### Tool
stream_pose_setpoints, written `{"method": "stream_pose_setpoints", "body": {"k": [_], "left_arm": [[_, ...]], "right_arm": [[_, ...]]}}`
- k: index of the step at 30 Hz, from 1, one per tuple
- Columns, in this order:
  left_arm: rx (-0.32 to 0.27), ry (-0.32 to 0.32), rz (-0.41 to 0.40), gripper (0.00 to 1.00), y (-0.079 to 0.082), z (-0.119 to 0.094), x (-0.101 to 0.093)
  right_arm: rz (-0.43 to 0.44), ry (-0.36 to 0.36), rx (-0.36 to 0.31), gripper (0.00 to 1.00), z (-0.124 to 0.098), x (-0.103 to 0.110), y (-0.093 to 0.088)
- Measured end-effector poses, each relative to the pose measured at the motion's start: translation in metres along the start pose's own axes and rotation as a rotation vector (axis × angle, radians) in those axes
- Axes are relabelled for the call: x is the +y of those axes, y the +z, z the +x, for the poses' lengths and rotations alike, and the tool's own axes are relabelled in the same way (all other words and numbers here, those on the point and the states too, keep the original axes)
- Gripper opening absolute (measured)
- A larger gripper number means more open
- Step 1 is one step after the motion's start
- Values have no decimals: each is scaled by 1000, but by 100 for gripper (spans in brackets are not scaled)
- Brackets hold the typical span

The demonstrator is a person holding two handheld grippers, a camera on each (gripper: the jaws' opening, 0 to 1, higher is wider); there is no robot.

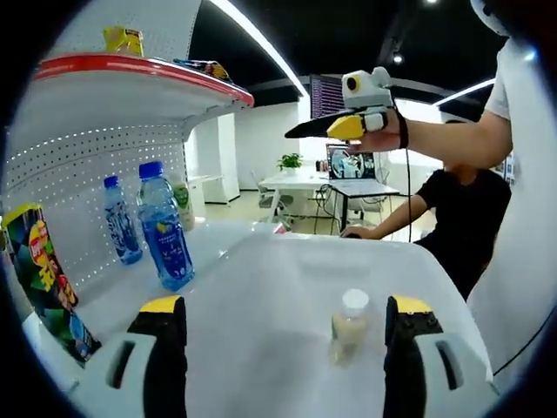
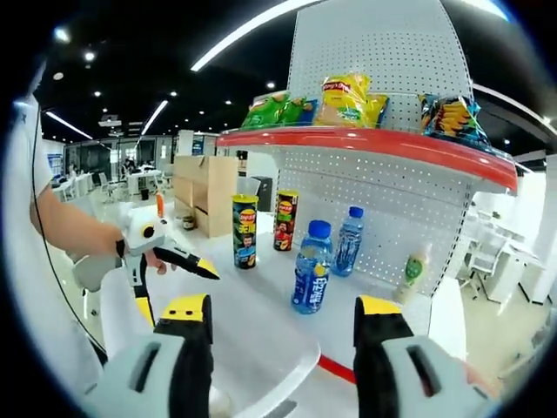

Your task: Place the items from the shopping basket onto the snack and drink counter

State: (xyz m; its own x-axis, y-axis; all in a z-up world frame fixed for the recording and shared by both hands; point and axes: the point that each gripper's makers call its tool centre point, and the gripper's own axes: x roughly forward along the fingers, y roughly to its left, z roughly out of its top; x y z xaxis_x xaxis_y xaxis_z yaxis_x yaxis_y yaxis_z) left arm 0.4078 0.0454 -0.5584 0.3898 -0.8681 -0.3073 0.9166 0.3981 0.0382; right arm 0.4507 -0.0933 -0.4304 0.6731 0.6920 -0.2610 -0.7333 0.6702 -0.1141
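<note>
My left gripper (image 1: 285, 338) is open low over the white counter (image 1: 261, 270). A small pale bottle (image 1: 350, 326) with a white cap stands upright between its jaws, close to the right one and not held. The right gripper (image 1: 341, 127) hangs high up in a person's hand in the left gripper view. My right gripper (image 2: 283, 341) is open with nothing between its fingers, facing the shelf. The left gripper (image 2: 174, 258) shows at the left in the right gripper view. Two blue water bottles (image 2: 312, 279) (image 2: 347, 241) and two chip cans (image 2: 244, 231) (image 2: 285, 220) stand on the counter.
A red-edged upper shelf (image 2: 374, 144) carries several snack bags (image 2: 346, 98). A pale bottle with a green label (image 2: 412, 270) stands by the perforated back panel. Cardboard boxes (image 2: 204, 192) sit behind the counter. A seated person (image 1: 466, 218) works at a desk with a laptop (image 1: 351, 165).
</note>
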Motion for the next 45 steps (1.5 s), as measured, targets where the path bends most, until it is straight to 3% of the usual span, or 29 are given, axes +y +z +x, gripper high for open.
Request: {"method": "stream_pose_setpoints", "body": {"k": [2,3,11,18,22,29,37,45], "left_arm": [[8,-23,12,95,-3,2,-3],[-12,-73,-1,95,-2,4,-12],[7,-101,-19,95,-17,16,-18],[70,-153,-8,95,-38,27,-27],[89,-182,-60,91,-46,30,-30],[112,-172,-44,90,-57,39,-27],[139,-200,-11,93,-73,53,-36],[164,-229,-7,92,-88,65,-41]], "right_arm": [[-4,5,7,65,-3,3,-1],[-6,6,11,65,-4,5,-2],[15,3,29,66,-18,17,-15],[42,-11,38,66,-27,23,-27],[54,-25,47,66,-32,22,-32],[52,-34,65,66,-38,26,-39],[48,-61,105,67,-48,26,-52],[72,-98,99,66,-55,24,-54]]}}
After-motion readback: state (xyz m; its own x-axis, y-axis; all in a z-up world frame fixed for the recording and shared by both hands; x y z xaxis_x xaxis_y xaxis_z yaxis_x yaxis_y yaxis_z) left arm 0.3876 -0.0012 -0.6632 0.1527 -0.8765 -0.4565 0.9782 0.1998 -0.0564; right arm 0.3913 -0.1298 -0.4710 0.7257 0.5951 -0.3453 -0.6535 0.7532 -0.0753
